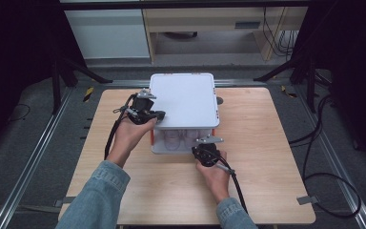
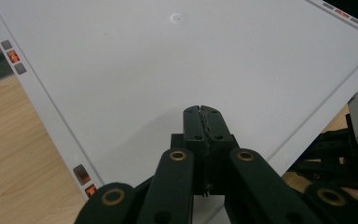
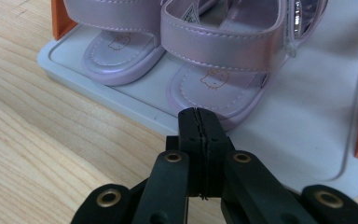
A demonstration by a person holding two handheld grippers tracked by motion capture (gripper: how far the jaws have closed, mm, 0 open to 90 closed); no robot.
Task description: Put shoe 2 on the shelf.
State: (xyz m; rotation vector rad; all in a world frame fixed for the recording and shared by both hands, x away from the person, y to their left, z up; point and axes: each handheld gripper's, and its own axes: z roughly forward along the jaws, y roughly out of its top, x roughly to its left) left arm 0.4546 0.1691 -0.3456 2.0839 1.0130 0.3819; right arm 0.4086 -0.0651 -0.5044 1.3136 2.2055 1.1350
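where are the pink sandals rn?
In the right gripper view, the pink sandals stand side by side inside the white shoe box, on its floor at the open front, just beyond the shut right hand-held gripper.

A shoe box [image 1: 183, 102] stands on the tabletop [image 1: 267, 157], at the middle of its far edge, with its back slightly overhanging that edge. A lid [image 2: 177, 70] lies flat on top of the box. Inside, on the box's floor [image 3: 307, 121], a pair of sandals [image 3: 214, 60] sits side by side with toes toward the near edge of the tabletop. The left gripper [image 1: 145, 110] rests at the lid's near left corner, its tips over the lid. The right gripper [image 1: 207, 151] is on the tabletop just before the box's front, toward its right corner, its tips beside the toe of one sandal.
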